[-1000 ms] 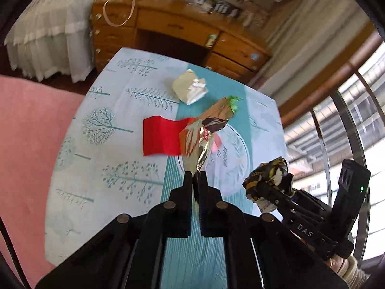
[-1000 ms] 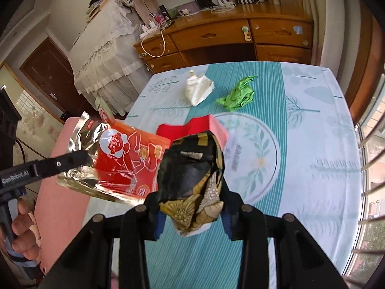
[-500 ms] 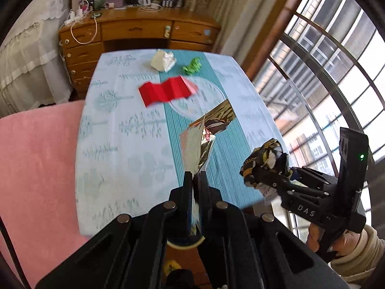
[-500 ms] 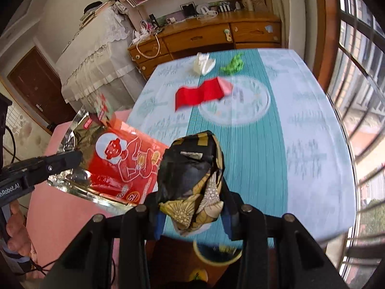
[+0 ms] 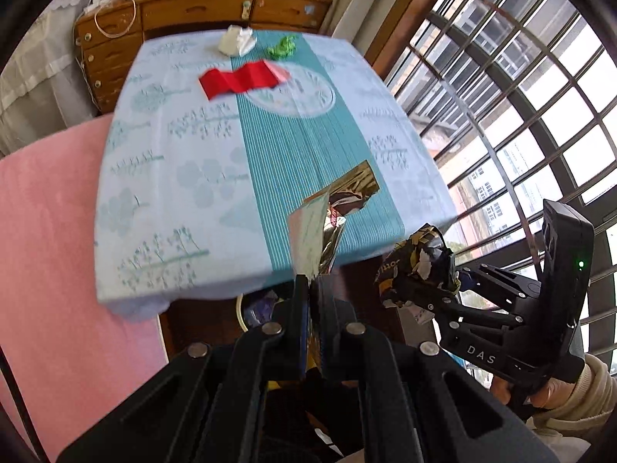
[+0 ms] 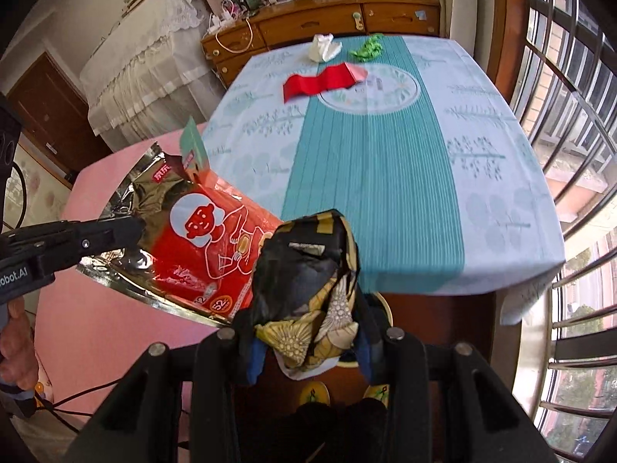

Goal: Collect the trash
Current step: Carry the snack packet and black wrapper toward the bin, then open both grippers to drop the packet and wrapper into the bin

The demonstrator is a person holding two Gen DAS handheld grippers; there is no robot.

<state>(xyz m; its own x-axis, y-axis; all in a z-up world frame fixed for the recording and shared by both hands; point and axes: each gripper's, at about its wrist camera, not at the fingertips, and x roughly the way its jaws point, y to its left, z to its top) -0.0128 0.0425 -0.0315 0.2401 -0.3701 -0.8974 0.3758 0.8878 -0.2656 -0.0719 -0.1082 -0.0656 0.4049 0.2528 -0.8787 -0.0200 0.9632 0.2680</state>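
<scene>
Blue tree-print tablecloth (image 5: 185,177), wooden dresser (image 6: 327,19) behind, left hand-held gripper (image 5: 309,289) pinching foil wrapper (image 5: 327,227), right hand-held gripper (image 6: 304,332) clamping crumpled wrapper (image 6: 308,270)

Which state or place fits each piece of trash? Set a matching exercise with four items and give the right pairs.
Things:
1. red foil packet
2. black-and-gold wrapper
3. red folded paper
4. green crumpled scrap

States or places:
A. lying at the table's far end, beside the white tissue
B. pinched in the left gripper
C. lying partly on the cloth's round print
D. gripped in the right gripper

Pairs: 1-B, 2-D, 3-C, 4-A
</scene>
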